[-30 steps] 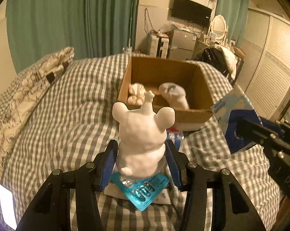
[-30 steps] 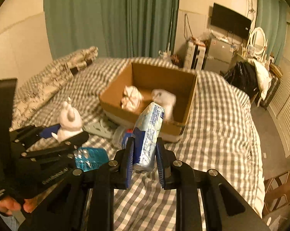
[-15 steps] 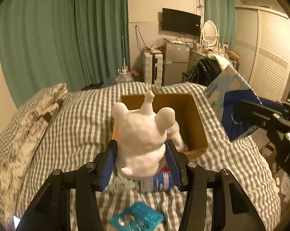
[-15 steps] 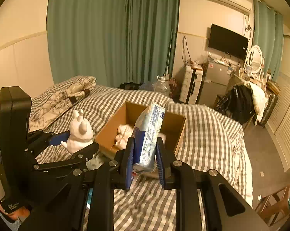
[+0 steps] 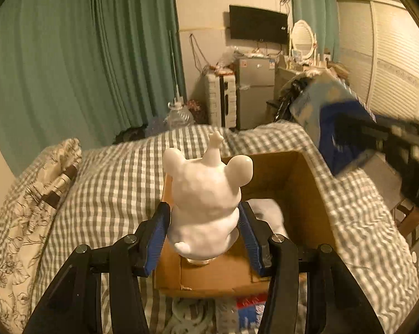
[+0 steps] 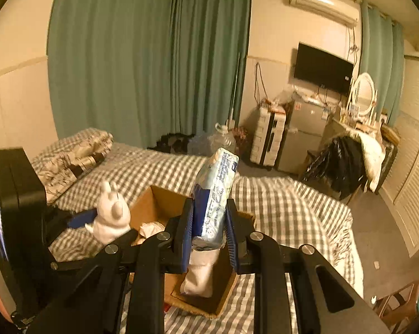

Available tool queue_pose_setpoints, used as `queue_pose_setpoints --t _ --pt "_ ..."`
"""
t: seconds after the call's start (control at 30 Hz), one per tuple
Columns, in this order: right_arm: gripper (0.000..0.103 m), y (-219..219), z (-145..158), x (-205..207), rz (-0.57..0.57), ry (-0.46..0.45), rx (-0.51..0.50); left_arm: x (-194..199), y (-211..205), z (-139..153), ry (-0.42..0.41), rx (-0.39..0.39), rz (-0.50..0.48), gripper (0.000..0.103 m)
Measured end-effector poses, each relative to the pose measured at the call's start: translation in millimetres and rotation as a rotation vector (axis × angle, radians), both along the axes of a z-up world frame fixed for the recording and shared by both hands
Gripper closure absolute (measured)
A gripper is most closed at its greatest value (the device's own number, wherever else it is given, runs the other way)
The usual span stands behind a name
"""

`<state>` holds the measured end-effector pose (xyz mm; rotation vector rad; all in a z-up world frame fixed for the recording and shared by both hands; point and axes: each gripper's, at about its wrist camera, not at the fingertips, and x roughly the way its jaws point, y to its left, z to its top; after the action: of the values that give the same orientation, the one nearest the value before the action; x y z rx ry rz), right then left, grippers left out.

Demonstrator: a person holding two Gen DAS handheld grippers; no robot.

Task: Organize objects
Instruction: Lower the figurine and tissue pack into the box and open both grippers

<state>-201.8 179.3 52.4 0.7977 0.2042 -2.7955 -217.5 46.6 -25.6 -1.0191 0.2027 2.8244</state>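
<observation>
Both jaws are gripping loads over the box (image 5: 295, 172), left gripper (image 5: 204, 231) clamping the figurine (image 5: 206, 203), right gripper (image 6: 208, 231) pinching the pack (image 6: 213, 192), so lowering and releasing inside seems next.

1 figurine (image 5: 206, 203), 1 packet (image 6: 213, 197), 1 box (image 5: 301, 183).

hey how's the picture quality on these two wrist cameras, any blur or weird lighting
Left wrist view: warm dim yellow light, fisheye bending the walls; white bear figurine sharp, blue tissue pack and right gripper smeared by motion. Right wrist view: the same orange cast, glare on the air conditioner, bedspread slightly blurred.
</observation>
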Motion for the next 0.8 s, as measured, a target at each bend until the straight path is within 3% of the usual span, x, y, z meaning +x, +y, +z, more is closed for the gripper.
queue_pose_setpoints --t 0.17,0.33,0.37,0.4,0.43,0.47,0.5,0.53,0.8 --pt "0.082 0 -55 -32 -0.006 -0.109 0.011 -24 -7 -35 -0.084 0.014 0.015 0.052" --pt "0.080 5 -78 -50 -0.014 -0.145 -0.003 -27 -7 -47 -0.108 0.021 0.007 0.049" --pt "0.078 8 -78 -49 -0.018 -0.138 -0.014 -26 -6 -47 -0.113 0.016 0.013 0.046" --pt "0.074 9 -78 -48 -0.022 -0.133 -0.021 -23 -6 -46 -0.114 0.009 0.023 0.033" --pt "0.064 12 -76 -47 -0.026 -0.130 -0.026 -20 -7 -42 -0.106 0.006 0.035 0.023" --pt "0.052 14 -72 -43 -0.033 -0.118 -0.033 -16 -8 -38 -0.093 0.006 0.051 0.007" --pt "0.046 16 -67 -37 -0.040 -0.102 -0.039 -10 -9 -32 -0.071 0.014 0.066 0.003" --pt "0.041 20 -60 -32 -0.049 -0.085 -0.046 -5 -11 -26 -0.056 0.025 0.068 0.003" --pt "0.029 34 -1 29 -0.081 0.001 -0.046 41 -35 18 -0.015 0.042 0.103 0.003"
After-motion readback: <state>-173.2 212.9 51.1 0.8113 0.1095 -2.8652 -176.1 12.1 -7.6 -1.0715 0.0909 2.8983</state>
